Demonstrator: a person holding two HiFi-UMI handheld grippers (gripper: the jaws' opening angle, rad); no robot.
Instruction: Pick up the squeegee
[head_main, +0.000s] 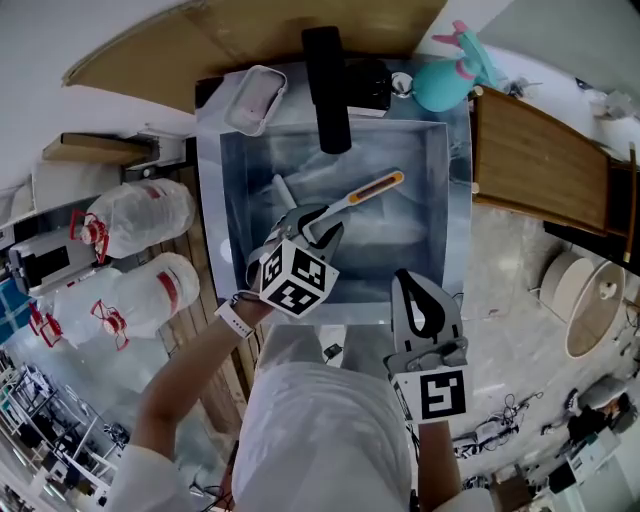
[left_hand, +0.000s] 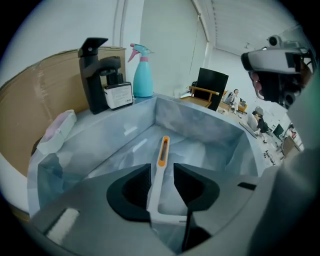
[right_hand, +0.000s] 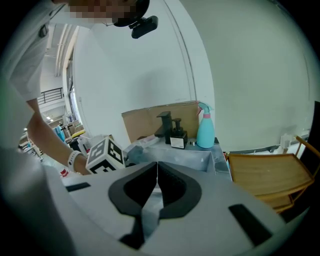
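left gripper: pitched steeply downward, jaws held apart | left forearm: bare, stretched forward | right gripper: carried beside the body, tilted slightly downward, jaws closed tip to tip

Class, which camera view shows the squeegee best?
The left gripper view: the squeegee lies whole between the left gripper's open claw. In the head view that gripper covers part of it; the right gripper view doesn't show it.
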